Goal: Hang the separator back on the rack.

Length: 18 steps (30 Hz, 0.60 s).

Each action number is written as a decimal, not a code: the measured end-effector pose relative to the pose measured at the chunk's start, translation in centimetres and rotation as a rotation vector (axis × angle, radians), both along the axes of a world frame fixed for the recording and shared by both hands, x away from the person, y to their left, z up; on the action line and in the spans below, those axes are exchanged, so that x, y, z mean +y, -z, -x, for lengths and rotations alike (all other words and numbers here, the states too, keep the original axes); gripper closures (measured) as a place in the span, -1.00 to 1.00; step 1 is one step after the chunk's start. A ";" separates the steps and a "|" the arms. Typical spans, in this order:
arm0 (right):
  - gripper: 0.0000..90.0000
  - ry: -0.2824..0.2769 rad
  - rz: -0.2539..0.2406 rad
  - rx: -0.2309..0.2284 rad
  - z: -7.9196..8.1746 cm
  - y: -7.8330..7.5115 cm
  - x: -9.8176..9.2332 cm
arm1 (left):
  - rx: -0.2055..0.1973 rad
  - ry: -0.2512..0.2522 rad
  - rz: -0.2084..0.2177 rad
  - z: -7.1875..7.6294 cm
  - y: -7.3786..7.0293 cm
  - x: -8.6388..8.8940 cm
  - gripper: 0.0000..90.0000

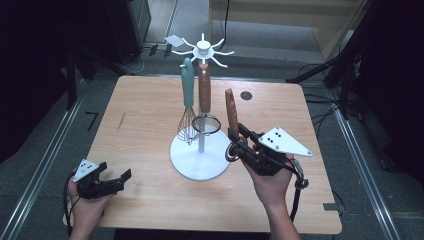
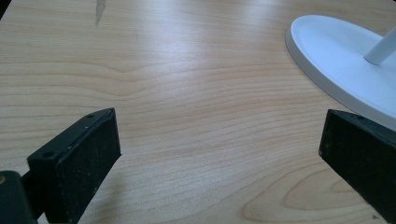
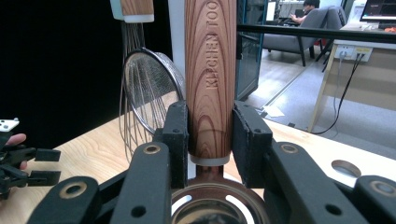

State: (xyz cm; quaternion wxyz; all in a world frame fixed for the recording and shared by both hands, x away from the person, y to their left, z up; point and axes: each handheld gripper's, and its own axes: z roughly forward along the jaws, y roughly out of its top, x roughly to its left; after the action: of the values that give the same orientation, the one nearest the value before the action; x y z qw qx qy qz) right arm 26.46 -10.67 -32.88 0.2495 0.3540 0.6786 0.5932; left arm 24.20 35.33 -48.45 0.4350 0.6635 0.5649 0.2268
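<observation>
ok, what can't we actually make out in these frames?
- Wooden-handled utensil in the right hand-held gripper: handle top cut off by the right gripper view's upper edge; its metal head cut off at the bottom edge and partly hidden by the gripper body.
- Same head in the high view: hidden behind the gripper.
- White stand in the left gripper view: pole and hooks cut off by the frame edge.

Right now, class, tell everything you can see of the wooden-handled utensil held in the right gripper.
The wooden-handled utensil has a reddish-brown grained handle bearing engraved letters, a pale collar at its lower end and a shiny metal head with openings below. It stands nearly upright, handle up, beside the white rack. The right gripper is shut on the handle's lower end, both pads pressing its sides.
</observation>
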 end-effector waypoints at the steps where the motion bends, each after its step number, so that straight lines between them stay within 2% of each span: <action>1: 0.57 0.000 0.000 0.000 0.0 -0.1 0.0 | 0.000 -0.001 0.000 0.0 0.0 0.0 -1.00; 18: 0.57 -0.010 -0.012 -0.026 -0.1 -1.3 0.5 | -0.007 -0.005 -0.008 0.1 0.0 0.0 -1.00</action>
State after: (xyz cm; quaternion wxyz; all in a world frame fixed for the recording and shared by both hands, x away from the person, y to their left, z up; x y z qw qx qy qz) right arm 26.58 -10.16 -31.57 0.2532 0.3445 0.6733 0.6032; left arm 24.13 35.30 -48.41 0.4337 0.6631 0.5641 0.2323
